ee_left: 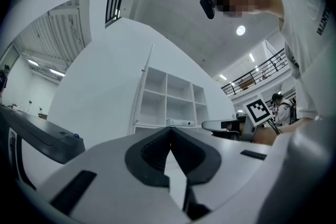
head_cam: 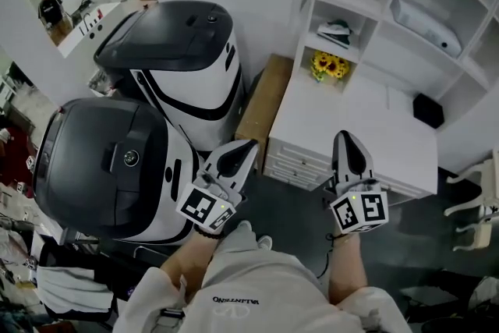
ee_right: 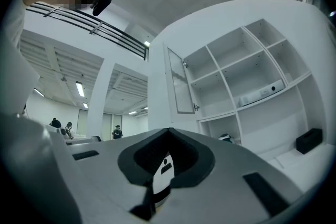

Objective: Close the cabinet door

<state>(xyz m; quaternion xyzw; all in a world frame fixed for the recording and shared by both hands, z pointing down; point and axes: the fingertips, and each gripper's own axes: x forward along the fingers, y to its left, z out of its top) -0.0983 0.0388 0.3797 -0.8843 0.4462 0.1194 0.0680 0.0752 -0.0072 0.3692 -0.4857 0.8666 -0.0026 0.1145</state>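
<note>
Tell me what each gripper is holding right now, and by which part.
Nothing is held. The left gripper and the right gripper each have their jaws closed together with nothing between them.

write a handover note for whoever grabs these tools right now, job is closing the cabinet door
Left tool: shut, empty, in the air, touching nothing.
Right tool: shut, empty, also touching nothing.
Cabinet door: at the upper left of the white cabinet, standing swung open, with both tools in front of the cabinet.
Done: nothing on the door yet.
Left: bring a tool up to the door and push it shut.
</note>
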